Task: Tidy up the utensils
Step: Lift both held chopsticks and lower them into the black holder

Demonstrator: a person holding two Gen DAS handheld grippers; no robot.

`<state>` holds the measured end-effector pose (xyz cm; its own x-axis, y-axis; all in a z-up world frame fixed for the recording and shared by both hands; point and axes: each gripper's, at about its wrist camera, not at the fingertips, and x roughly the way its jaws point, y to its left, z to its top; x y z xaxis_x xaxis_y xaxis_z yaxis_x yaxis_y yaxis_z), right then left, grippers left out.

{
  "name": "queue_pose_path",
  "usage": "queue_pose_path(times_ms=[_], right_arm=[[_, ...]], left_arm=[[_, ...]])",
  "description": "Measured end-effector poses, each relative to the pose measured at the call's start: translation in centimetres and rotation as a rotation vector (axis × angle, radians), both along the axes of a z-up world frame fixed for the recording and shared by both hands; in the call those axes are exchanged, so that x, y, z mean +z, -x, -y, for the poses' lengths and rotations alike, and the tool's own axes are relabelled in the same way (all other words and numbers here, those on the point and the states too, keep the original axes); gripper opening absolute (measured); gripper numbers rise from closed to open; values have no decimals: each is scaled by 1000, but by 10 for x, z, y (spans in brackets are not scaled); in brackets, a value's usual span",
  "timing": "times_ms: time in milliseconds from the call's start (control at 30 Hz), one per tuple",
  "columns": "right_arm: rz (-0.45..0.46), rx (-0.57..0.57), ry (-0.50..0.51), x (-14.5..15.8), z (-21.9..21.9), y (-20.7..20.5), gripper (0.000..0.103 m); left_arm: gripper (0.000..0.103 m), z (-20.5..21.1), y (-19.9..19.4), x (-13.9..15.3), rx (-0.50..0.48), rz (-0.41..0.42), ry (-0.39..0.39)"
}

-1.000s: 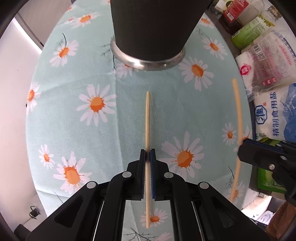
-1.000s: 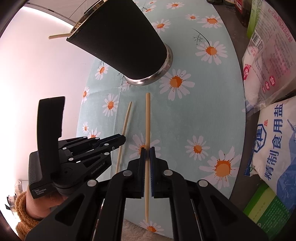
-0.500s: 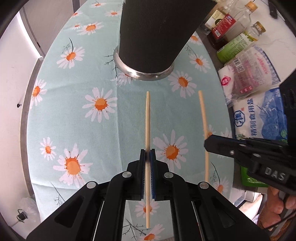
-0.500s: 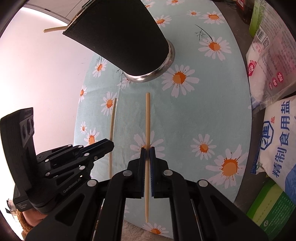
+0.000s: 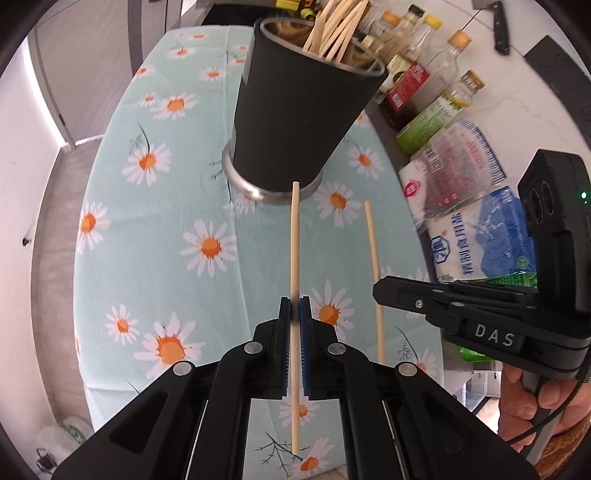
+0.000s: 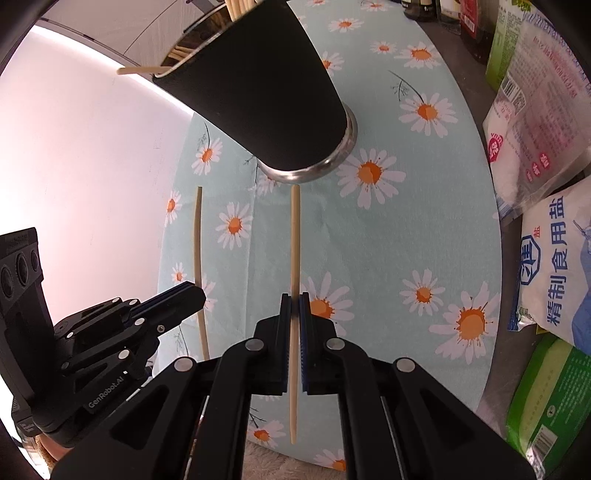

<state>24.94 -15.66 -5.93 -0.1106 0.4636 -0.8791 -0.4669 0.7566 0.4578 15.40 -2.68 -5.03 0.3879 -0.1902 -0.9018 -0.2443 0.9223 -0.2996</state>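
My left gripper [image 5: 294, 306] is shut on a pale wooden chopstick [image 5: 294, 236] that points at the base of a black cup [image 5: 295, 114] holding several chopsticks [image 5: 332, 29]. My right gripper [image 6: 294, 302] is shut on a second chopstick [image 6: 294, 240], also pointing at the cup [image 6: 258, 85]. Both chopsticks are held above the daisy cloth. In the left wrist view the right gripper [image 5: 384, 288] shows at right with its chopstick [image 5: 373, 251]. In the right wrist view the left gripper [image 6: 195, 295] shows at left with its chopstick [image 6: 197, 240].
The cup stands on a round table with a light blue daisy cloth [image 5: 166, 221]. Bags of salt and food [image 5: 480, 229] lie along the right side, with sauce bottles [image 5: 436, 85] behind them. A green packet [image 6: 546, 398] sits at the right front.
Both grippers have risen and drawn back from the cup with their chopsticks, so the cup's rim and its chopsticks now show. The two grippers have come closer together.
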Motion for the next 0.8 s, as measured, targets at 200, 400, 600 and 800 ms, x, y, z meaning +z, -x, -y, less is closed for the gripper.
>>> queue_pose_path(times_ms=[200,400,600,800], right_arm=[[11,-54,-13,10,3,2,5],[16,-97,-37,25,9,5,5],[8,-148,-49,28,13,14,5],[72,-203,-70,55,16,15,5]], left_arm=[[4,-4,-4,8,-43,41,15],[4,-17,6,22,-89,81,26],[4,-42,11,31,-94,119,30],[4,-56,8,54,-108,192,49]])
